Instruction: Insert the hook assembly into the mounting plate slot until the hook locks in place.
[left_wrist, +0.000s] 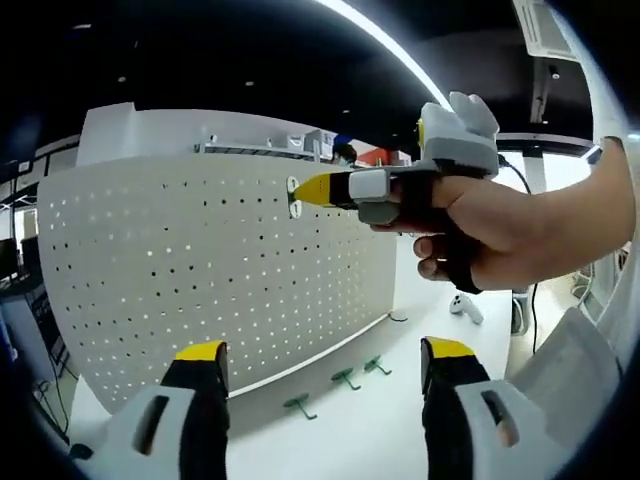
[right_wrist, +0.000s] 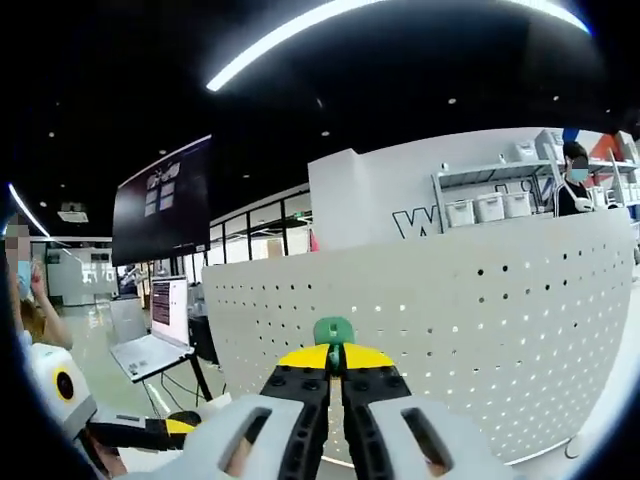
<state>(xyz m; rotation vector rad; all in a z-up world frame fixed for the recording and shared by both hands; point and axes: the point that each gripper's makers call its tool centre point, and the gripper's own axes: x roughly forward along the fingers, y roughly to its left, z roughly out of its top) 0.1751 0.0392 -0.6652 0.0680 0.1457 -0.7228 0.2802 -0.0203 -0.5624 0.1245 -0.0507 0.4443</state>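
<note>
A white pegboard mounting plate (left_wrist: 200, 270) stands upright on the white table (left_wrist: 330, 440). My right gripper (left_wrist: 300, 192), held by a hand, presses its yellow tips against the plate's upper part. In the right gripper view the gripper (right_wrist: 335, 356) is shut on a green hook (right_wrist: 333, 330), which touches the pegboard (right_wrist: 470, 320). My left gripper (left_wrist: 324, 350) is open and holds nothing, a little in front of the plate's lower edge. Three spare green hooks (left_wrist: 345, 378) lie on the table at the foot of the plate.
A white controller (left_wrist: 465, 305) and a cable lie on the table to the right of the plate. Beyond the board are a laptop on a stand (right_wrist: 150, 350), shelves with bins (right_wrist: 490, 208) and a person (right_wrist: 25, 300) at the far left.
</note>
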